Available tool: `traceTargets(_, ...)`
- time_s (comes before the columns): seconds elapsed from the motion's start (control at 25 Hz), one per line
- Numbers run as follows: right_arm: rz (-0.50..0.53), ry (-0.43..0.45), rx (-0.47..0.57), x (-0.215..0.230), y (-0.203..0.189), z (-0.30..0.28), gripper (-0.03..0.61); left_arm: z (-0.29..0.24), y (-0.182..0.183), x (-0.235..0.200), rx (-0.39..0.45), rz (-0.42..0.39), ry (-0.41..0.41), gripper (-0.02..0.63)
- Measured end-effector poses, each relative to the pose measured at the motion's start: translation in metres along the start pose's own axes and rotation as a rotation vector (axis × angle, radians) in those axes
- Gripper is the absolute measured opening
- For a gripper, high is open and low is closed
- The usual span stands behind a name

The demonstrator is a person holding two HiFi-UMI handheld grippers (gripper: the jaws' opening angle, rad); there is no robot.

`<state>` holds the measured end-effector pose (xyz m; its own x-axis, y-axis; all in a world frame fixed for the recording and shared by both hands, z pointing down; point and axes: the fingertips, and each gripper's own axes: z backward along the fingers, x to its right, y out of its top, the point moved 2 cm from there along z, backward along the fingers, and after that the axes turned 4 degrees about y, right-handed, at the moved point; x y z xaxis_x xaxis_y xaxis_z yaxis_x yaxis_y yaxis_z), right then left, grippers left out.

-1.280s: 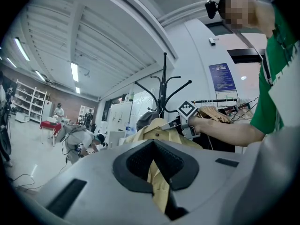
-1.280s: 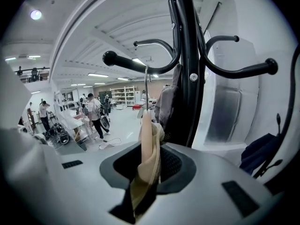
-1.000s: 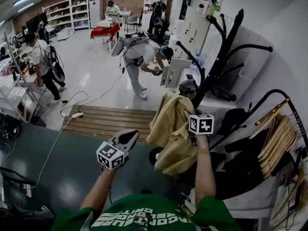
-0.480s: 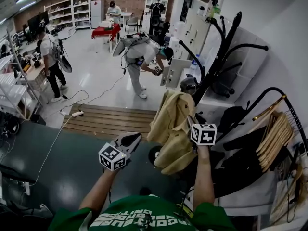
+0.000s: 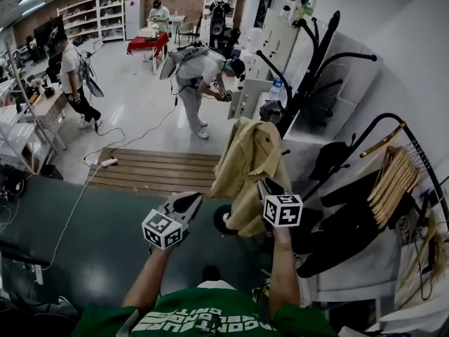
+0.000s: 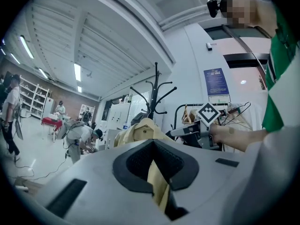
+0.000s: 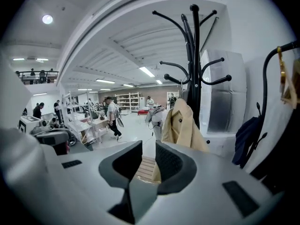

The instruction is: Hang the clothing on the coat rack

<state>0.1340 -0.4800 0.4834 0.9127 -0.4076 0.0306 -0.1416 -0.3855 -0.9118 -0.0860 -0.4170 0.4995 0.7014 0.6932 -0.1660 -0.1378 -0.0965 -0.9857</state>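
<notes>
A tan jacket (image 5: 249, 160) hangs from a hook of the black coat rack (image 5: 309, 69), its hem draping low. My right gripper (image 5: 265, 186) sits just in front of the jacket's lower part. Its jaws are open and have just been closing, with nothing between them. In the right gripper view the jacket (image 7: 180, 123) hangs on the rack (image 7: 194, 55) beyond the right gripper (image 7: 148, 161). My left gripper (image 5: 188, 201) hovers to the jacket's left, apart from it. Its fingertips meet and hold nothing. In the left gripper view the jacket (image 6: 140, 130) shows past the left gripper (image 6: 152, 149).
A black garment rail (image 5: 403, 135) with wooden hangers (image 5: 393, 184) and dark clothes stands at the right. A wooden pallet (image 5: 161, 170) lies ahead on the floor. One person (image 5: 200, 72) bends over near white cabinets, and others stand further back.
My right gripper has drawn back from the jacket toward me, and the jacket stays on the rack. The left gripper shifted slightly. The view has swung a little.
</notes>
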Motion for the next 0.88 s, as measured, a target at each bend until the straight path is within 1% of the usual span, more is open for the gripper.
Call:
traceTargets(0.08, 0.004, 0.001, 0.01, -0.014, -0.009, 0.009, 0.068, 0.009, -0.003, 0.002, 0.006, 0.012, 0.016, 0.005)
traceTargets(0.28, 0.033, 0.013, 0.022, -0.046, -0.034, 0.031, 0.023, 0.036, -0.009, 0.004, 0.034, 0.045, 0.075, 0.005)
traceTargets(0.36, 0.04, 0.012, 0.032, -0.057, -0.044, 0.043, 0.011, 0.048, -0.014, 0.005, 0.031, 0.057, 0.089, 0.005)
traceTargets(0.52, 0.01, -0.033, 0.065, -0.066, -0.064, 0.069, 0.008, 0.067, -0.028, 0.013, 0.012, 0.083, 0.103, 0.005)
traceTargets(0.64, -0.02, -0.054, 0.05, -0.069, -0.086, 0.083, 0.008, 0.078, -0.037, 0.023, -0.002, 0.096, 0.108, 0.005)
traceTargets(0.76, -0.057, -0.057, 0.037, -0.073, -0.108, 0.095, 0.008, 0.087, -0.045, 0.033, -0.016, 0.097, 0.111, 0.005)
traceTargets(0.88, -0.079, -0.051, 0.038, -0.077, -0.121, 0.106, 0.008, 0.093, -0.05, 0.042, -0.028, 0.095, 0.108, 0.005)
